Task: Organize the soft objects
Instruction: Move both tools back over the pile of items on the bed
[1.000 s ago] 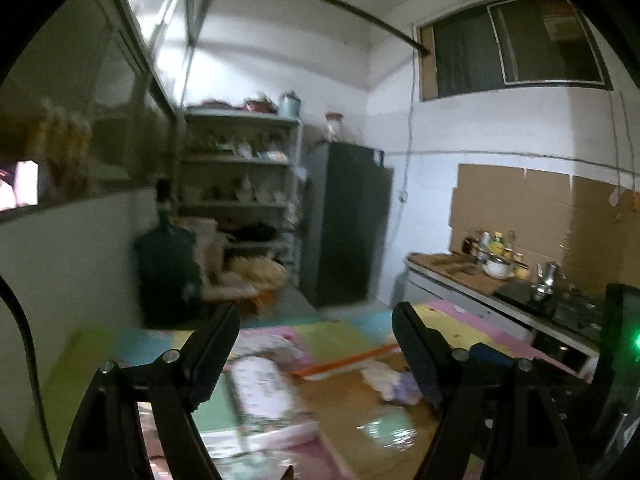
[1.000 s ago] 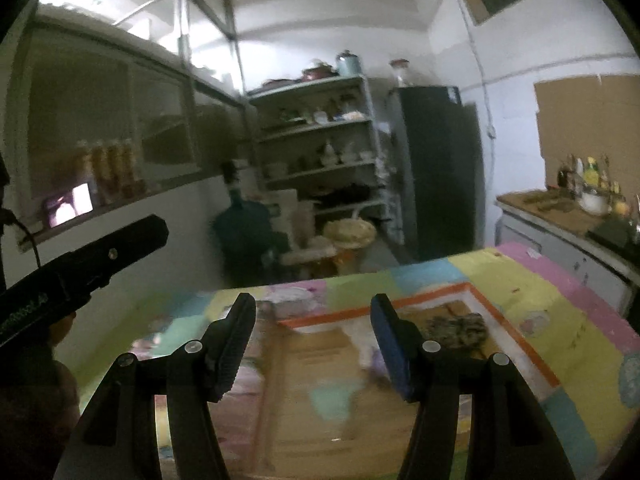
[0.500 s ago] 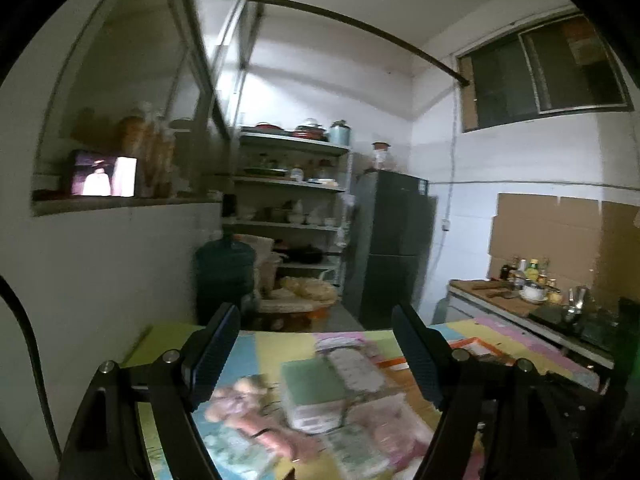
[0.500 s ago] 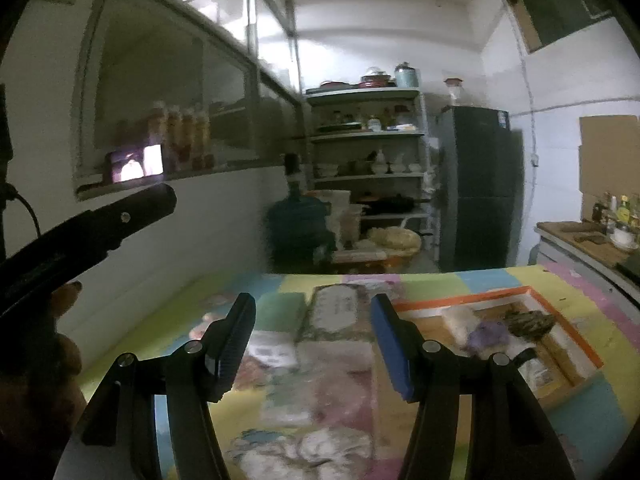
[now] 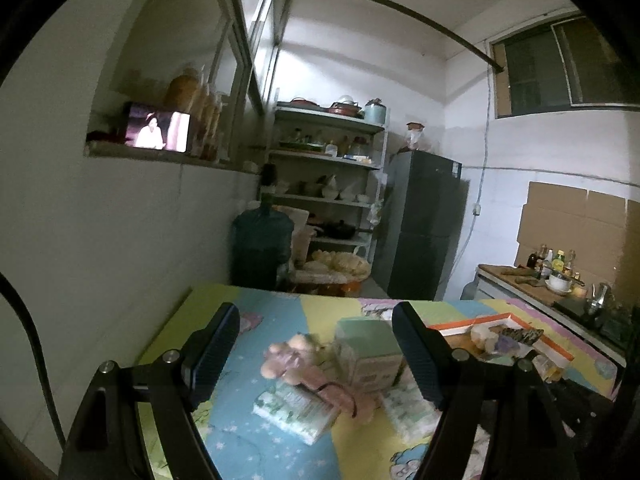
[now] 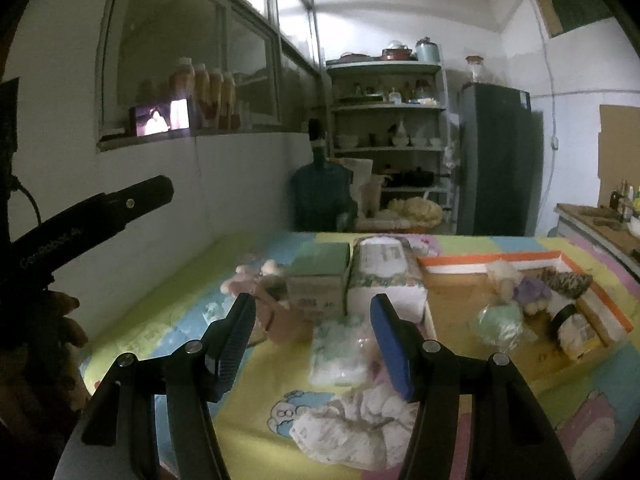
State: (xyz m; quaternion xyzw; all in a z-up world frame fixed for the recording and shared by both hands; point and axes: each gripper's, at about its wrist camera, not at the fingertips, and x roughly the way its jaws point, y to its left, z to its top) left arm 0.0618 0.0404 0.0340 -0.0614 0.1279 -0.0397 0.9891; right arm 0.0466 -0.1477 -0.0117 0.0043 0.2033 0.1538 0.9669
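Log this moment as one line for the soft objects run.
left hand-held gripper: open, empty | right hand-held gripper: open, empty | plush toy: on mat, loose | orange-rimmed tray: holds some soft items

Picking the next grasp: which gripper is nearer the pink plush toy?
Left, as far as the views show. The pink plush toy lies ahead between the open left gripper fingers; it sits ahead and left of the open right gripper.

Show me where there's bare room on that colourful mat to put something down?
Bare mat lies along the wall, left of the plush toy. Crowded: tissue packs at centre and the orange-rimmed tray, already holding soft things.
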